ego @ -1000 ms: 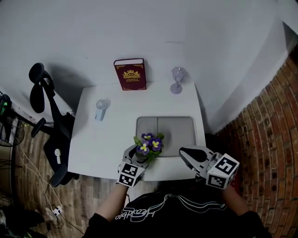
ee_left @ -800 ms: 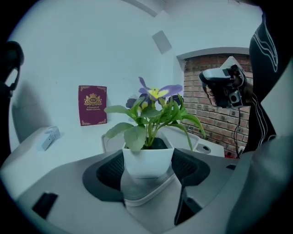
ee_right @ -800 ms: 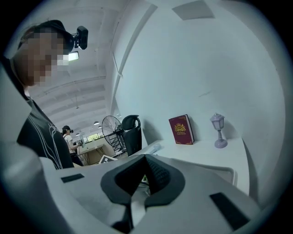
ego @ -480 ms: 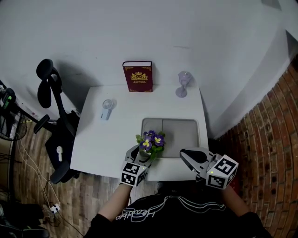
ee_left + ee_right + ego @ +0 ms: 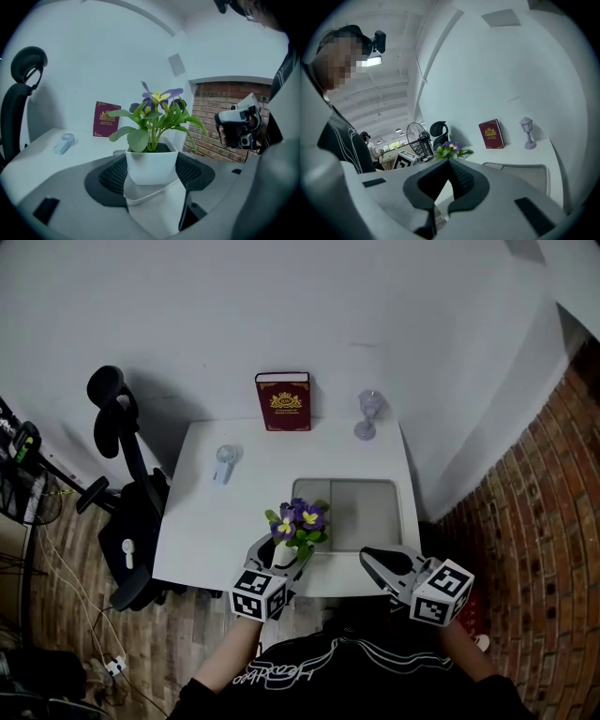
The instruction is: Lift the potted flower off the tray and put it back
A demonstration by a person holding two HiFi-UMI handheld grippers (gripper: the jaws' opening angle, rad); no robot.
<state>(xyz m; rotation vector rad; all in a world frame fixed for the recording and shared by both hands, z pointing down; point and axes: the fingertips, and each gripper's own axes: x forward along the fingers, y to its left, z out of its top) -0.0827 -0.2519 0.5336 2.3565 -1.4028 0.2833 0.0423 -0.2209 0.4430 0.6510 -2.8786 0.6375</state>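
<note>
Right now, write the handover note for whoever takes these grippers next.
Left gripper: shut on the white square pot of purple and yellow flowers, held upright in the air.
Right gripper: shut, nothing in it, hovering at the near edge of the white table.
Grey rectangular tray: on the table, right of and beyond the pot.
Done: lift off the tray. Left: set the pot back on the tray.

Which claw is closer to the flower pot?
Left. The left gripper is clamped right on the flower pot. The right gripper sits apart, off to the pot's right, holding nothing.
</note>
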